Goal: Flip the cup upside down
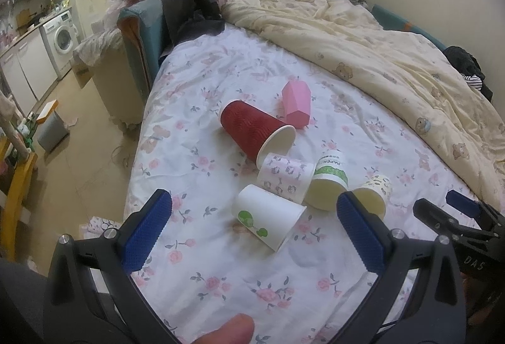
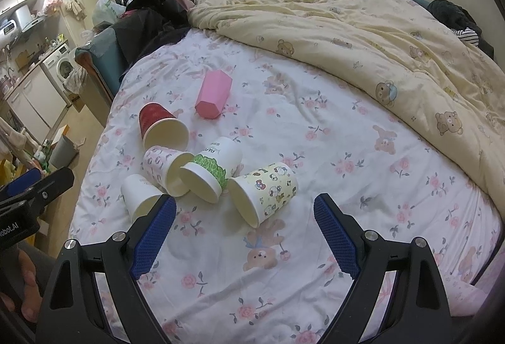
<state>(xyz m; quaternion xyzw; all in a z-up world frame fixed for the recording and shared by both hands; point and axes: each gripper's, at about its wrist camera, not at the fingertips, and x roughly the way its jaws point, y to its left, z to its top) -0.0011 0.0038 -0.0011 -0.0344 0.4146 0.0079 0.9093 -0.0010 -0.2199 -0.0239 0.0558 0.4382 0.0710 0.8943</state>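
Both claws, left claw (image 1: 254, 233) and right claw (image 2: 244, 228), hover released at lower frame, since the cups (image 2: 263, 194) lie toppled mid-frame on the bed (image 2: 315, 139), none grasped.

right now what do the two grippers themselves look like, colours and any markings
Both match: black angular frames with silver round bolts, and two fingers faced with blue knurled pads. The left gripper shows pads with fine ribbing; the right gripper has the same pads. White lettering sits on each body, only partly readable. A bare thumb shows below; no sleeve is visible.
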